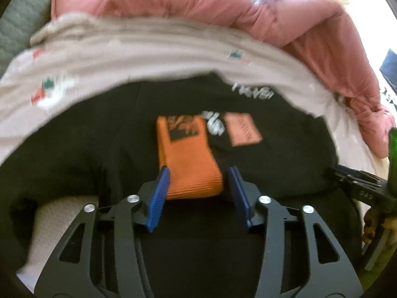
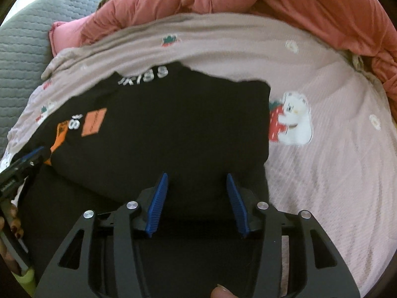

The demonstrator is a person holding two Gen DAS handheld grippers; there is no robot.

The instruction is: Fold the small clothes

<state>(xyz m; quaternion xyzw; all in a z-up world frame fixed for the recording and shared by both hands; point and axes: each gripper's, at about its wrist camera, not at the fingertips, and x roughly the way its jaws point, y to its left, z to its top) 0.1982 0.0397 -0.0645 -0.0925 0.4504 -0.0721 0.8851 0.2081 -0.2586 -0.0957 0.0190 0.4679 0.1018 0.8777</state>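
A black garment [image 1: 99, 136] [image 2: 173, 124] with white lettering and an orange patch [image 1: 244, 129] lies folded on the bed. Its orange ribbed cuff [image 1: 188, 159] [image 2: 58, 137] lies on top of the black cloth. My left gripper [image 1: 198, 171] is open, its blue fingers either side of the cuff's end; the left pad sits close against it and the right pad stands apart. My right gripper [image 2: 196, 176] is open over the black cloth's near right part, with nothing pinched. The left gripper [image 2: 29, 160] also shows at the right wrist view's left edge.
A pale pink sheet [image 2: 322, 161] [image 1: 124, 57] printed with strawberries and a white bear lies under the garment. A salmon quilt [image 1: 248, 7] [image 2: 297, 0] is bunched behind it. Grey quilted mattress [image 2: 22, 39] shows far left. A hand [image 2: 12, 223] holds the left gripper.
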